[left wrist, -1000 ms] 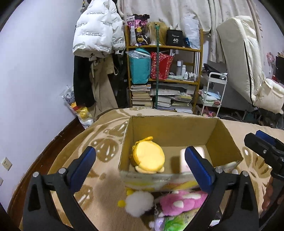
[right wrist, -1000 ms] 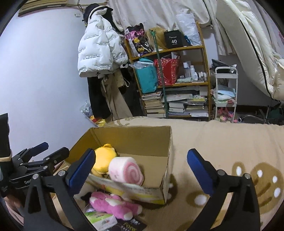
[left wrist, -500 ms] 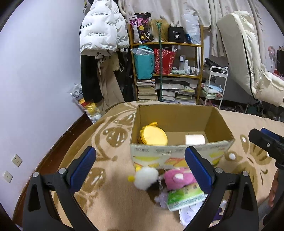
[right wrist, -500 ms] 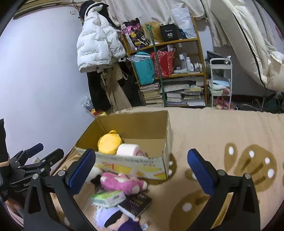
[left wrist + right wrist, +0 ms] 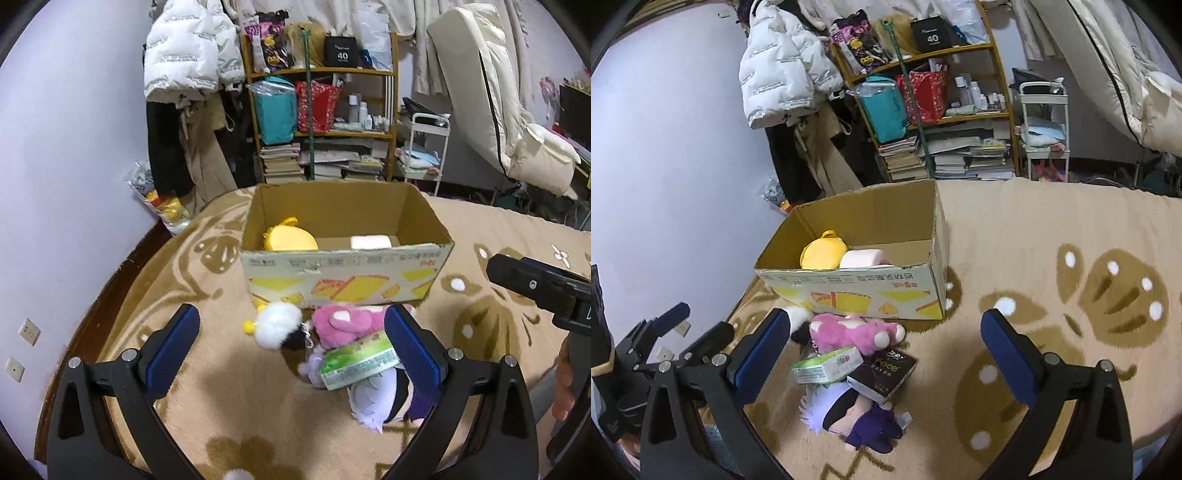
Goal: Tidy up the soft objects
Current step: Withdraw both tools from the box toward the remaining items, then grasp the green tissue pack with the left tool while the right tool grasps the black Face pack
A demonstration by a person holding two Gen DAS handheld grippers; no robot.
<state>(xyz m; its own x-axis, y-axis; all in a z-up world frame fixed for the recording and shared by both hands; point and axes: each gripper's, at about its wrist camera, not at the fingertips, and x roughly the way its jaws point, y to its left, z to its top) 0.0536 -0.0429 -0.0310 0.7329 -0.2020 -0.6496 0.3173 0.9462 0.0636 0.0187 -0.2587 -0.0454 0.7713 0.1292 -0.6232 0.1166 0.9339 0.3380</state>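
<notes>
An open cardboard box stands on the beige rug and holds a yellow plush and a pink-white roll. In front of it lie a white fluffy toy, a pink plush, a green tissue pack, a dark tissue pack and a white-haired doll. My left gripper is open and empty above the pile. My right gripper is open and empty, also over the pile.
A wooden shelf with books and bags stands behind the box, a hanging white jacket to its left, a white trolley to its right. The rug's left edge meets dark floor and wall.
Both grippers have pulled back and risen away from the box. The pile in front of the box has come fully into view. Both stay open.
</notes>
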